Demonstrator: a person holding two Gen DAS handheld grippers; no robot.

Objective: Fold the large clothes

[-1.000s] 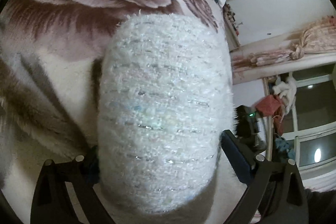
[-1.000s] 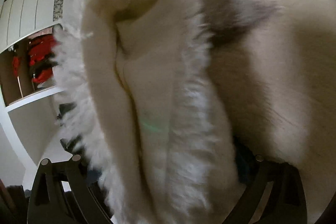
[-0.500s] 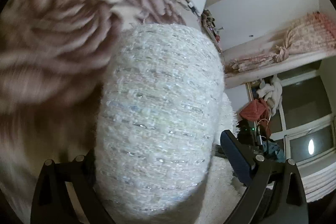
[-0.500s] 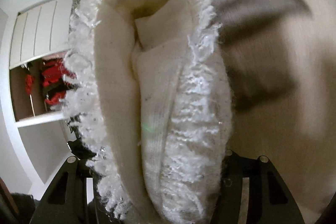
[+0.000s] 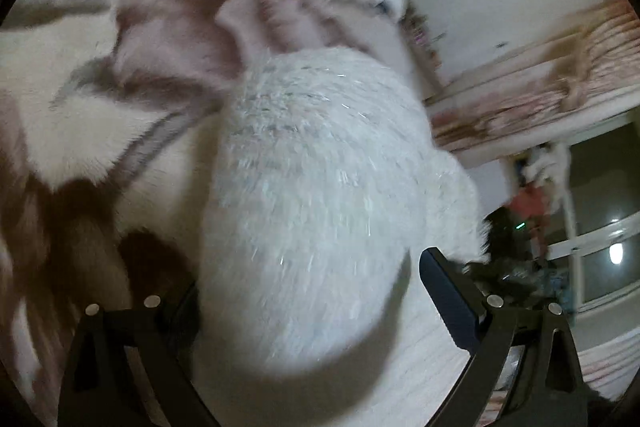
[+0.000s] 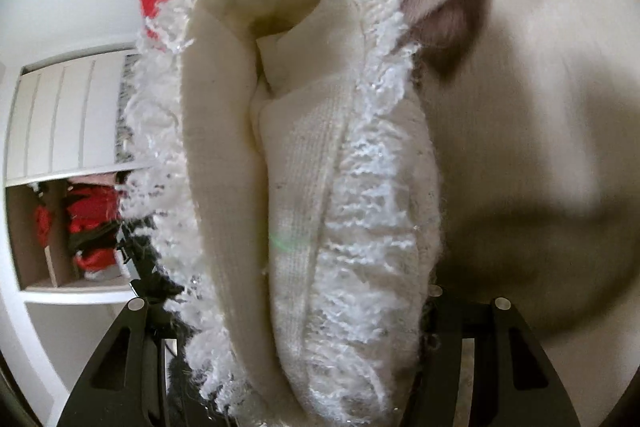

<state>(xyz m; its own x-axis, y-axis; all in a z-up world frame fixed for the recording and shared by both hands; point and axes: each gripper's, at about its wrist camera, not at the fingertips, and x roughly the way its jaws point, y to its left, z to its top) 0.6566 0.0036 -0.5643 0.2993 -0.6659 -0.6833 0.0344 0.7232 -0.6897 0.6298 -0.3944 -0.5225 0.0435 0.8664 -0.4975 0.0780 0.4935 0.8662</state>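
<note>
White fuzzy knit garment with glinting threads (image 5: 312, 195) bulges between both grippers, lifted above the rose-patterned plush bed blanket (image 5: 100, 99). Left gripper (image 5: 308, 291) and right gripper (image 6: 288, 307) each clamp a thick bunch. Soft, bulky, light; grip its fringed edge (image 6: 376, 131).

1 white sweater (image 5: 312, 211), 2 grippers (image 5: 304, 311), 1 blanket (image 5: 80, 99)
</note>
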